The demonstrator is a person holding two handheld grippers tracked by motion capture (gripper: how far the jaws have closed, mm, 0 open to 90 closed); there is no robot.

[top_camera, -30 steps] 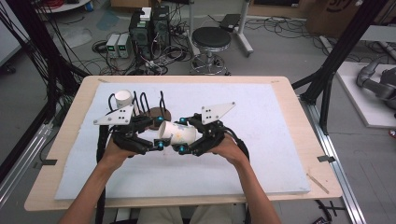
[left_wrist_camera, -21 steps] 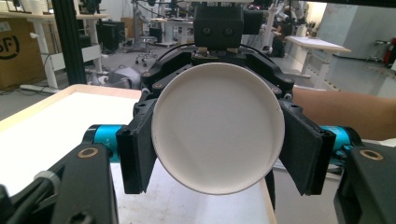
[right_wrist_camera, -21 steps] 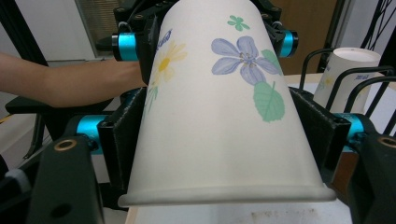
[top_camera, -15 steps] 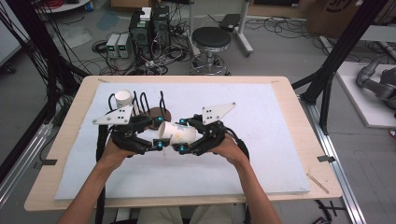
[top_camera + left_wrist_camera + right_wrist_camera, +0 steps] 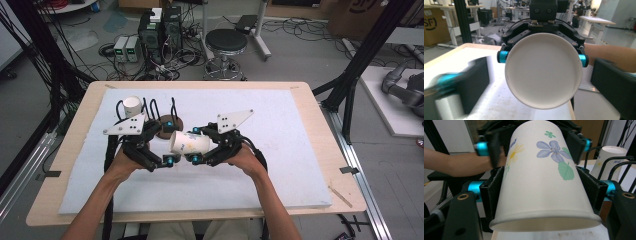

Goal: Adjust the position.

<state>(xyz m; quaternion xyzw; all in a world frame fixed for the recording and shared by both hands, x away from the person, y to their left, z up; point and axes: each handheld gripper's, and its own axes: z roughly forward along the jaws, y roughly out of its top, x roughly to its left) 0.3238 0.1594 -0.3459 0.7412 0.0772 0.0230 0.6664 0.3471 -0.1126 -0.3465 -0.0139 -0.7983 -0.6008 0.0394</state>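
Paper cup [image 5: 190, 144], white with printed flowers, is held on its side above the white mat [image 5: 280, 165] of the worktop [image 5: 75, 150], between the two tools, near the middle of the mat. The right tool [image 5: 194, 146] is pinching it: in the right gripper view its two black jaws are pressed against opposite sides of the cup wall just above the rolled rim, with the rim turned toward that camera and the narrow base pointing away. The left tool [image 5: 169, 142] is seen at the cup's base end. In the left gripper view the flat white base of the cup fills the centre, and the left tool's own jaws stand spread, one low at each side of the view, apart from the cup; the nearer one is blurred. In the right gripper view those same jaws appear on either side of the cup's narrow end; whether they touch it cannot be told.

A second paper cup [image 5: 132, 106] stands upside down at the far left of the mat, well apart from the held one. A dark round coaster [image 5: 164, 125] lies on the mat just behind the left tool. Both forearms enter from the near edge.
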